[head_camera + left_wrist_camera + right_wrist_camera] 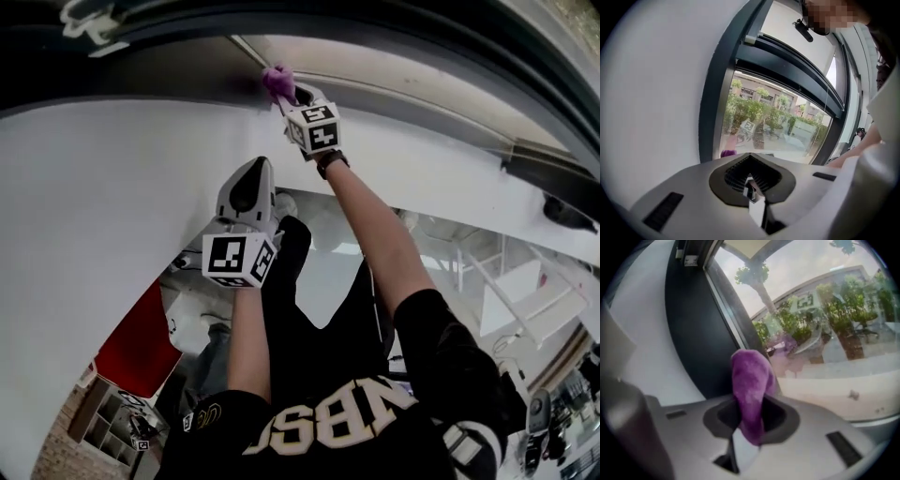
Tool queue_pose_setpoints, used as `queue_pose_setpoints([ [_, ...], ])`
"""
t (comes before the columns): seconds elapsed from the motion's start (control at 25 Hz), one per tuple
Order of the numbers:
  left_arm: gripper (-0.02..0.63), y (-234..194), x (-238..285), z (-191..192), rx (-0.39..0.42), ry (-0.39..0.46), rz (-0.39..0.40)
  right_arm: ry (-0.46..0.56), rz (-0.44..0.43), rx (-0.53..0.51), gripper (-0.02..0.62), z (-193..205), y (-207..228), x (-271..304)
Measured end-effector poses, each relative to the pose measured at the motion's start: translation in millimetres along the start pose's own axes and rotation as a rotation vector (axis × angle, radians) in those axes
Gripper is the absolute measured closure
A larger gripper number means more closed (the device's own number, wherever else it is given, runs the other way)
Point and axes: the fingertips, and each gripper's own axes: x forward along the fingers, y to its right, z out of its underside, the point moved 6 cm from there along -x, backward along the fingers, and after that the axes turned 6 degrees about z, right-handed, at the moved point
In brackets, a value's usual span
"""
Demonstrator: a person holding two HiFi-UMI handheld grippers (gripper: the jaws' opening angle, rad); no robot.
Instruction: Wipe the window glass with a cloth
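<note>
Outward, cloth (749, 390) along right hand-held gripper (746, 436), perhaps touching glass (843, 324)

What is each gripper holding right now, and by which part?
The right gripper is shut on the purple cloth, pinching one end; the bunched rest sticks out beyond the jaws. The left gripper holds nothing, jaws together.
</note>
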Motion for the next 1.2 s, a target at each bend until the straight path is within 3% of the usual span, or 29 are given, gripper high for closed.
queue_pose_setpoints([
  [0.16,0.583,-4.0,-1.0,-1.3,0.005,-0.002,-0.019,0.009,0.053,0.001,0.505,-14.2,12.7,23.3],
  [0.36,0.583,23.7,16.0,9.1,-0.003,-0.023,0.016,0.020,0.169,0.054,0.505,-6.9,74.0,-21.5],
  [0.64,0.583,113.4,69.1,25.5,-0.012,-0.044,0.126,0.021,0.390,0.170,0.505,32.6,232.1,-156.6],
  [0.88,0.583,215.9,121.2,44.2,-0.022,-0.048,0.227,0.043,0.585,0.296,0.505,59.4,367.5,-280.1],
  [1.12,0.583,288.1,161.8,61.9,-0.040,-0.045,0.297,0.130,0.836,0.565,0.505,89.2,484.8,-391.2],
  [1.2,0.583,299.8,171.9,68.5,-0.048,-0.044,0.302,0.155,0.866,0.645,0.505,94.7,509.2,-409.7],
])
